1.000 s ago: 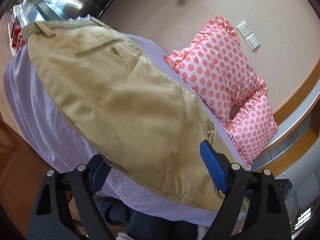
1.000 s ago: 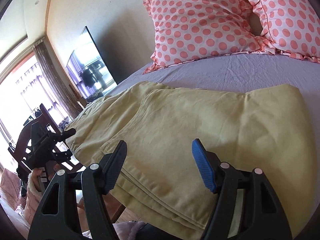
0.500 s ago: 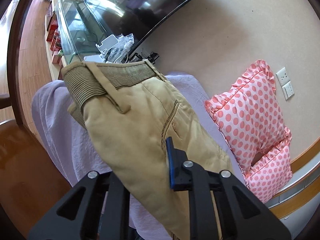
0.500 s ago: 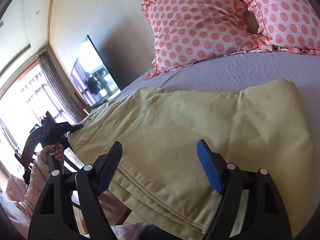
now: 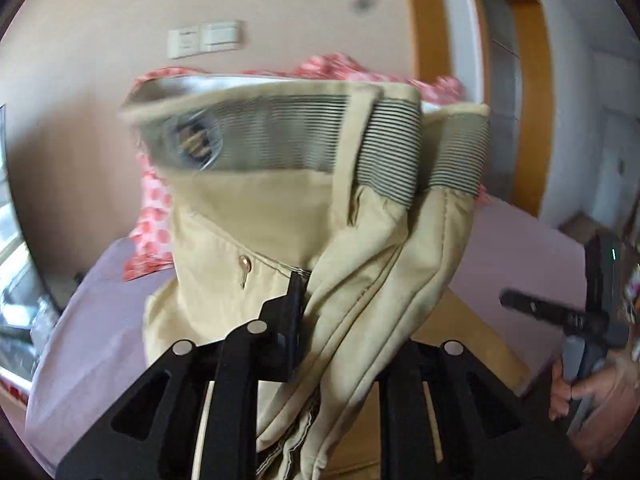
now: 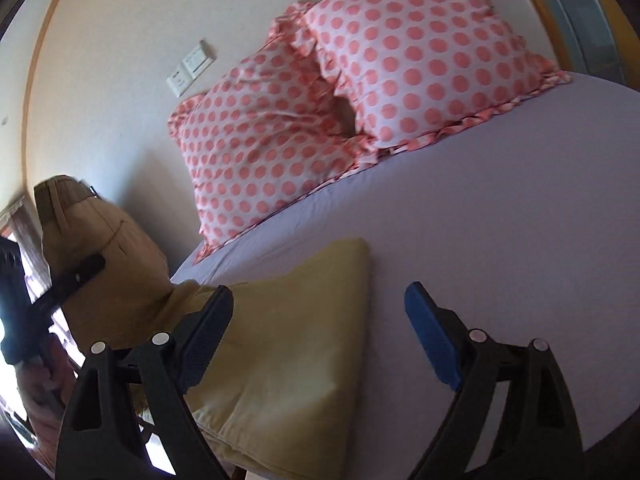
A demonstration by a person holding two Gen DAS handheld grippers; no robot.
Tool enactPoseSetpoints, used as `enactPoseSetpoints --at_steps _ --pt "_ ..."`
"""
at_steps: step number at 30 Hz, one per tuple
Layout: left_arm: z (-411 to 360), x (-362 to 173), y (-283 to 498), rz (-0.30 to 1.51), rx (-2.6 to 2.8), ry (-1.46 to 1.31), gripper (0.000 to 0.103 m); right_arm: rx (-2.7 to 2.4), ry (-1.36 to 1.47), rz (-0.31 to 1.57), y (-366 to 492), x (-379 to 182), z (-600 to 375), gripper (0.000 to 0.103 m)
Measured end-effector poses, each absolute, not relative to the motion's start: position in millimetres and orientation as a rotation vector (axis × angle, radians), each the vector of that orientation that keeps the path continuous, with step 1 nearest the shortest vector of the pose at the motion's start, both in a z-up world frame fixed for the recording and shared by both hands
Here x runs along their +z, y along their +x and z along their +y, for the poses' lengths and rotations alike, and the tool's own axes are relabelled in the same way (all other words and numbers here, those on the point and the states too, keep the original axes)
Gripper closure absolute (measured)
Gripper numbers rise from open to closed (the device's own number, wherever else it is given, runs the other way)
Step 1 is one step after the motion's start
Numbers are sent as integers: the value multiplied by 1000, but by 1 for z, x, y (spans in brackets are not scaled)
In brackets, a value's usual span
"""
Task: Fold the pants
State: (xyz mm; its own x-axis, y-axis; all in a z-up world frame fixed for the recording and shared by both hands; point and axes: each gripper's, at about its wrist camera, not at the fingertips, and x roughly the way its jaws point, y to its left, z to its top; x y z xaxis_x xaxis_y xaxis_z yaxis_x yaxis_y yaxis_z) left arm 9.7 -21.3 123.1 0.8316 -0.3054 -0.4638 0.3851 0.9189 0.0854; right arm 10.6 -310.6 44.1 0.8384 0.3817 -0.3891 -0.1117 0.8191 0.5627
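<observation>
The khaki pants (image 5: pixel 280 216) fill the left wrist view, waist end lifted, the striped waistband (image 5: pixel 304 140) upright before the camera. My left gripper (image 5: pixel 316 320) is shut on the pants fabric below the pocket. In the right wrist view the folded leg end of the pants (image 6: pixel 296 320) lies flat on the lilac bed sheet (image 6: pixel 500 240), and the raised waist end (image 6: pixel 100 264) hangs at the far left. My right gripper (image 6: pixel 320 340) is open and empty, just above the folded leg end.
Two pink polka-dot pillows (image 6: pixel 360 92) lean on the wall at the head of the bed. Wall sockets (image 6: pixel 190 68) sit above them. The other hand-held gripper (image 5: pixel 580 320) shows at the right of the left wrist view. A wooden door frame (image 5: pixel 536 80) stands behind.
My left gripper, shut on the waist end, has lifted it off the bed and swung it toward the leg end. My right gripper has drawn back to the right, staying open.
</observation>
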Motion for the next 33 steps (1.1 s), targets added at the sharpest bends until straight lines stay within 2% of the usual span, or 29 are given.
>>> enactPoseSetpoints --at_steps 3,5,7,9,11,12,13,14,15,18,21,27,29,31,33 --pt "-83 69 -2 572 -578 336 90 237 575 517 8 45 -330 14" --pt "-107 34 -11 650 -663 433 87 245 588 531 10 44 -335 13" --pt "-114 20 -27 581 -615 543 86 271 611 551 15 43 -339 13" --pt "-103 27 -31 594 -626 519 77 325 643 581 21 40 -339 13" --pt "-80 45 -29 646 -700 379 73 386 664 619 28 36 -334 13" --pt "-65 53 -27 674 -727 297 61 415 658 650 32 34 -330 14" --pt "-49 60 -23 699 -737 212 53 423 641 681 35 32 -325 16" --pt "-32 64 -18 716 -736 133 42 424 612 718 39 28 -320 18" --pt "-14 68 -12 728 -731 55 38 423 589 747 41 25 -316 25" --pt "52 70 11 733 -569 -148 38 410 515 788 46 20 -307 40" --pt "114 58 37 769 -466 -381 37 452 496 804 52 18 -299 45" --pt "137 29 81 916 -371 -371 36 503 525 822 69 16 -294 51" --pt "136 28 83 916 -390 -347 32 520 554 832 73 15 -299 57" --pt "131 28 93 935 -424 -345 30 501 593 838 77 10 -308 73" --pt "128 27 101 951 -480 -376 26 505 626 837 81 8 -311 75"
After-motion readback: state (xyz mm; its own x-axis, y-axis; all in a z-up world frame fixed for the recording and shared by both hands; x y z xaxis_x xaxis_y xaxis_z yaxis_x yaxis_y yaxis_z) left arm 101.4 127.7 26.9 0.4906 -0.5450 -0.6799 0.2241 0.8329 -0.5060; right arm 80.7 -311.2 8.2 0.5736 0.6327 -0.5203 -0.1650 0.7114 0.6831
